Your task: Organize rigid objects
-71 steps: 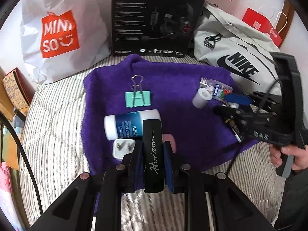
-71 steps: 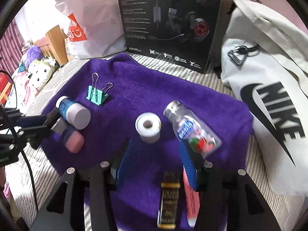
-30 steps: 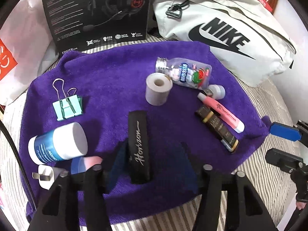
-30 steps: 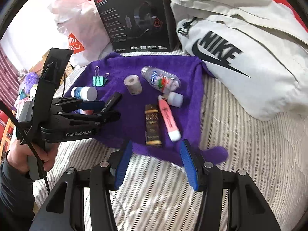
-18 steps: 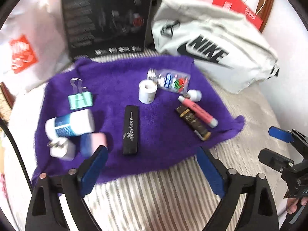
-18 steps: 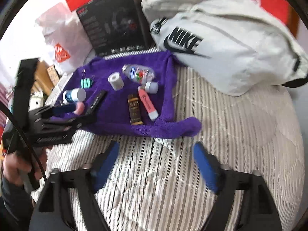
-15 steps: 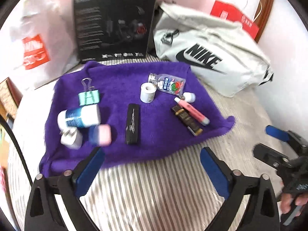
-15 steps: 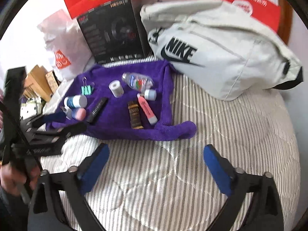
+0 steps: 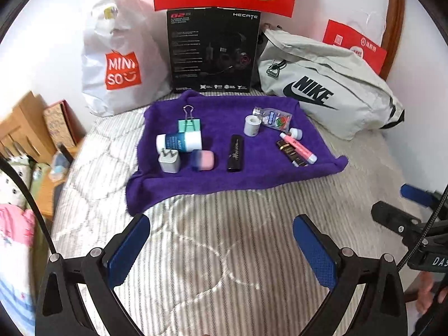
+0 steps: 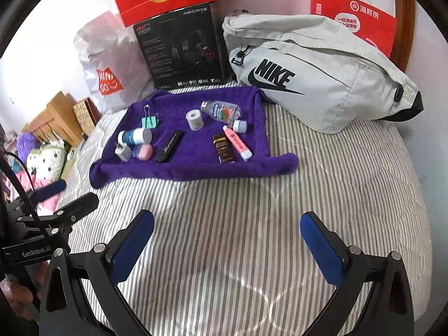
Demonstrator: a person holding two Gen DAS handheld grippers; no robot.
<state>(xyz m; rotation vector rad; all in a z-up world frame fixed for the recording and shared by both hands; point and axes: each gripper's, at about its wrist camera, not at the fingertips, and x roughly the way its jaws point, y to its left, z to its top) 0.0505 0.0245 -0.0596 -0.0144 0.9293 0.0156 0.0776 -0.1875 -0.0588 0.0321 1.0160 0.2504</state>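
Striped bedding (image 9: 224, 252) under purple towel (image 9: 224, 173), Nike bag (image 9: 322, 89) beside.

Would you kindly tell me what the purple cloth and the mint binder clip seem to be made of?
Purple cloth: probably terry towel fabric, matte; its surface looks fuzzy and its edges rumple softly. Mint binder clip: likely painted metal body with bare wire handles that glint silver.

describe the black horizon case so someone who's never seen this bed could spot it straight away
Find the purple towel spread on the striped bed, in front of the black headset box. Near the towel's middle lies the black case, a slim bar. It sits between the pink and blue capsule and the gold-trimmed dark tube; only it is plain black with pale script lettering.
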